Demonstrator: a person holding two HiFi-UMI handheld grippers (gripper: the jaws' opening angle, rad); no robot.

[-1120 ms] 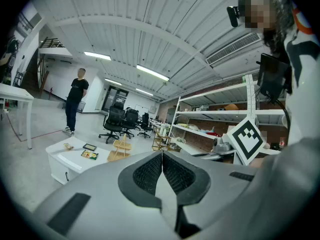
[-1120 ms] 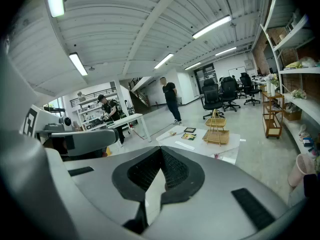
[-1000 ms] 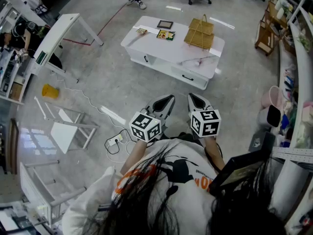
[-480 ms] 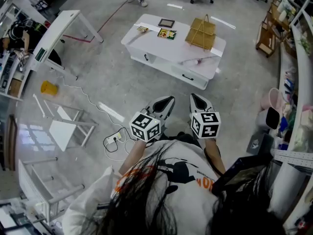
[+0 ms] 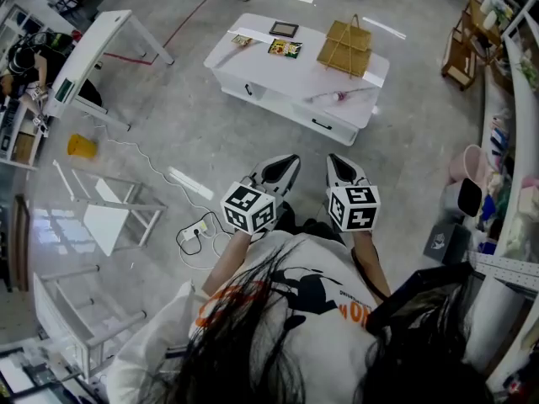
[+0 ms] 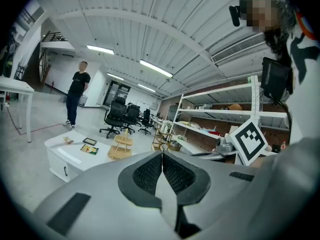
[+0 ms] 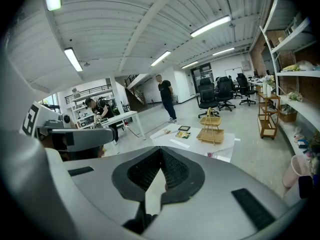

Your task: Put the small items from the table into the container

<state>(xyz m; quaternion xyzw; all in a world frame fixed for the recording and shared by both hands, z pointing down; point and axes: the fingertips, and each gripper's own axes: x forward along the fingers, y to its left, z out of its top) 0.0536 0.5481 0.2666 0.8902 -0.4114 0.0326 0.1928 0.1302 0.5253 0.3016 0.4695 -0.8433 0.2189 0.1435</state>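
The left tongs and the right tongs are both pressed together on nothing, held side by side just ahead of the person's chest and aimed at the white desk, which lies well apart across the floor. The step in hand looks like the approach. To do it well, I would close up to the desk's near long edge and spread the tongs before reaching. The small items sit toward the far side: a green packet, a dark frame and a small wrapper, with the wicker basket at the right. A thin pink-tipped piece lies nearer. Flat things probably need gripping by an edge and dropping clear of the basket's handle.
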